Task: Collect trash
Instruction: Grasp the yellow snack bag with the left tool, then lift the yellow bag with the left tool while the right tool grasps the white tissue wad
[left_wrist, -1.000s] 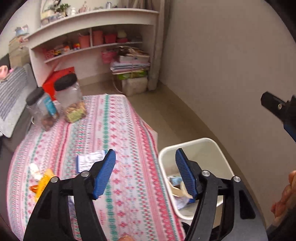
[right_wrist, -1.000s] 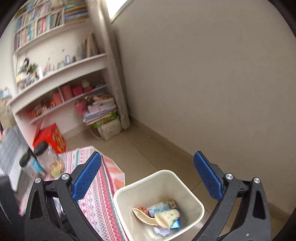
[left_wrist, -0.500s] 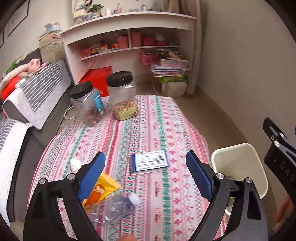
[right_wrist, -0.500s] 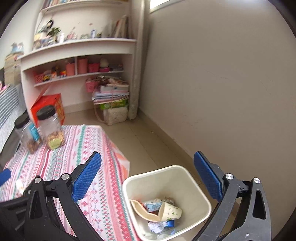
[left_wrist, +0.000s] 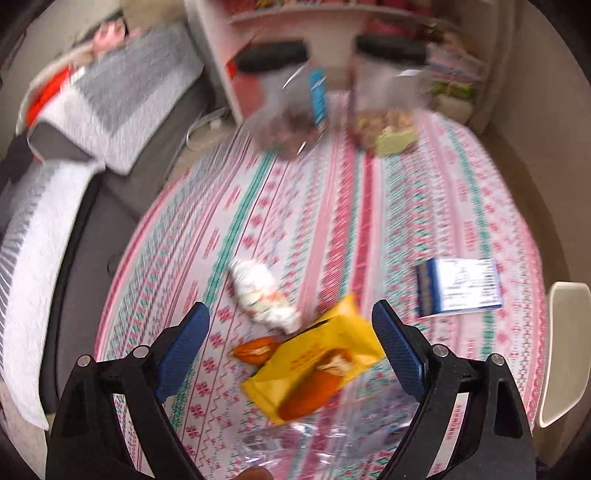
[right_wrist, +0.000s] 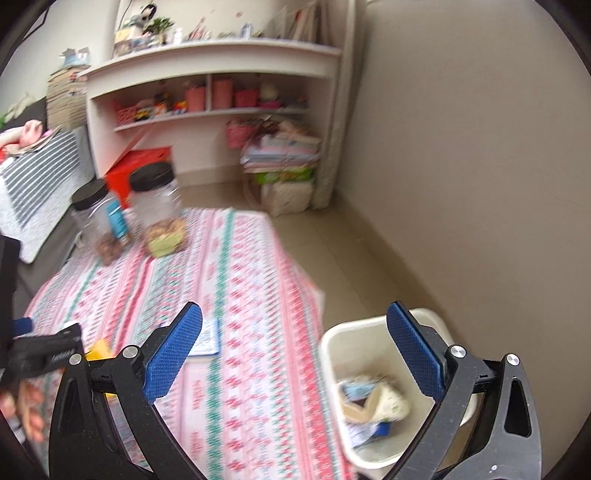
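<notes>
My left gripper (left_wrist: 291, 350) is open above the patterned tablecloth (left_wrist: 332, 206), with a yellow snack wrapper (left_wrist: 314, 369) between its fingers. A crumpled white wrapper (left_wrist: 262, 291) and an orange scrap (left_wrist: 255, 349) lie just beyond it. A clear plastic bag (left_wrist: 321, 439) lies under the wrapper, and a blue-and-white packet (left_wrist: 460, 286) sits to the right. My right gripper (right_wrist: 295, 350) is open and empty above the table edge and the white bin (right_wrist: 369, 398), which holds several pieces of trash (right_wrist: 376, 402). The packet also shows in the right wrist view (right_wrist: 205, 338).
Two black-lidded clear jars (right_wrist: 155, 210) stand at the table's far end. A sofa with a striped grey-white cover (left_wrist: 92, 110) runs along the left. White shelves (right_wrist: 207, 88) and stacked items (right_wrist: 284, 158) stand at the back. The bin's rim (left_wrist: 561, 347) sits right of the table.
My left gripper swung left from the bin and dropped over the yellow wrapper. My right gripper turned left, so the table now fills its view beside the bin.
</notes>
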